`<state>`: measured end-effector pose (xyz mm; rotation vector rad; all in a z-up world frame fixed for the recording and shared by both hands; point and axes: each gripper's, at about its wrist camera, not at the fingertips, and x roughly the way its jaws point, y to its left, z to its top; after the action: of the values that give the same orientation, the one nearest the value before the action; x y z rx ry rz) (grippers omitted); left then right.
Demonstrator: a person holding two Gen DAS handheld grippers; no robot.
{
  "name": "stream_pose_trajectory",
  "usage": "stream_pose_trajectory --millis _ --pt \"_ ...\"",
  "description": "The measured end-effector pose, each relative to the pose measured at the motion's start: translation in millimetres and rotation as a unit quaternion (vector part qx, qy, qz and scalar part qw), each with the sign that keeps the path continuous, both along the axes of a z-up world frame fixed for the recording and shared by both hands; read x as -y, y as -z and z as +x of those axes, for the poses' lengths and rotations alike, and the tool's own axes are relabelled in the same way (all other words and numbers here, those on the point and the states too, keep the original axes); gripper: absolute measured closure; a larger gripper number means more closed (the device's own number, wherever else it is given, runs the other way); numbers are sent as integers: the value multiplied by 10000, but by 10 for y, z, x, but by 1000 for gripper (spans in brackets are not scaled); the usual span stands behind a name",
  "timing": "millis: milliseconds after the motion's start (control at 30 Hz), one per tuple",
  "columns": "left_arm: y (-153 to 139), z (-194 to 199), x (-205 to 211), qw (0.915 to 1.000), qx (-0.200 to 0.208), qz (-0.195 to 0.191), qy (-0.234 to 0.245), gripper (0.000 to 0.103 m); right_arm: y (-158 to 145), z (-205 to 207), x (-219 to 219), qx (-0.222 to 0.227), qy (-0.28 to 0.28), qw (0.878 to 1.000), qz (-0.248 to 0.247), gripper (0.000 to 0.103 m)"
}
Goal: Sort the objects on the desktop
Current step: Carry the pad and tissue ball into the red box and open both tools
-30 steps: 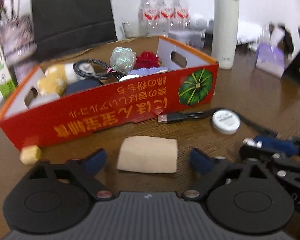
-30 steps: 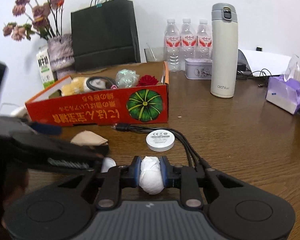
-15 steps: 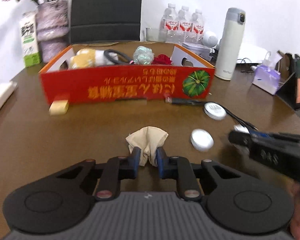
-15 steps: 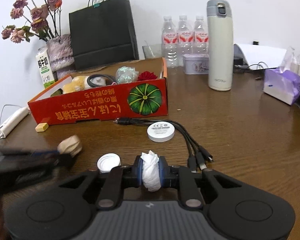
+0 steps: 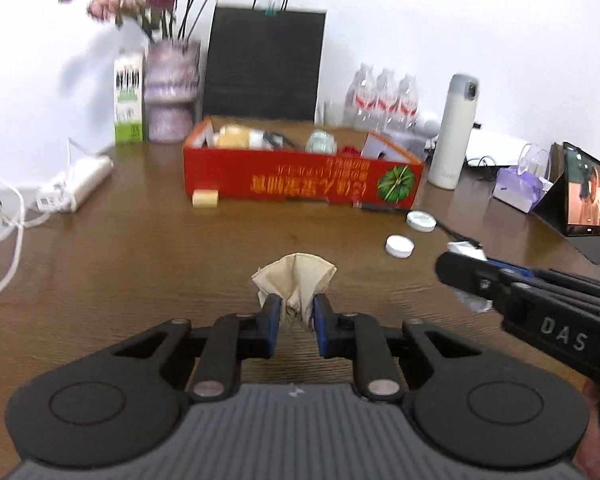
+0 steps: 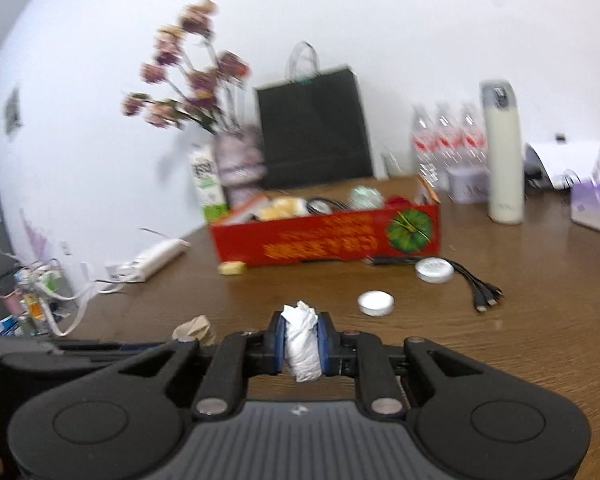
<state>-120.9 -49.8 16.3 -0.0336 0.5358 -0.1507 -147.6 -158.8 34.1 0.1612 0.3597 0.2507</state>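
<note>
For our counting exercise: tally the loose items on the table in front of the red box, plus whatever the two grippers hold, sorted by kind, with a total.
Crumpled paper wads: 2, beige wad in the left gripper, white wad in the right gripper
Round white lids: 2
Black cable: 1
Yellow block: 1
Total: 6

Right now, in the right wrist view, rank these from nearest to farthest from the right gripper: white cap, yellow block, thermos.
From the right gripper:
1. white cap, just ahead, right.
2. yellow block, left, by the red box.
3. thermos, far right, beyond the box.
</note>
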Motion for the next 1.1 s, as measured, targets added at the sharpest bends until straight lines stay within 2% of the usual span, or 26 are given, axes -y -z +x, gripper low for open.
stream_pose_trajectory --millis 233,400,500,600,700,733,867,933,1000,1033,1067,1100 --pt "-225 -37 23 9976 687 46 -113 84 -129 -82 99 640 284 9975 129 88" --pt "-308 244 -59 9974 692 -45 -173 84 -176 147 348 558 623 9960 302 88" --pt "-482 568 -121 9970 770 -120 -19 84 -356 377 423 755 655 9948 181 88" --pt "-734 1122 -172 9973 605 -338 230 84 -632 824 420 735 690 9949 -69 88" --pt "-855 1828 -95 9987 216 -208 408 83 -853 1523 472 348 480 9982 -116 87" --pt "-853 2069 -64 9992 71 -176 360 83 -892 1772 502 276 508 9983 -25 87" --pt "-708 2955 113 9991 -348 113 207 83 -850 2900 506 -519 572 9966 -274 87" --pt "-560 3360 175 9963 -805 157 239 82 -718 3416 521 -1035 632 9921 -319 87" --pt "-404 3637 225 9920 -1243 179 117 60 -520 3854 542 -1509 686 9859 -225 84" --pt "-362 3715 263 9927 -1162 311 132 52 -414 3980 555 -1696 713 9829 -100 82" --pt "-327 3748 290 9933 -1057 473 60 32 -332 4071 567 -1869 731 9797 -3 77" --pt "-307 3764 305 9931 -984 624 -91 24 -278 4148 571 -2026 760 9763 30 61"
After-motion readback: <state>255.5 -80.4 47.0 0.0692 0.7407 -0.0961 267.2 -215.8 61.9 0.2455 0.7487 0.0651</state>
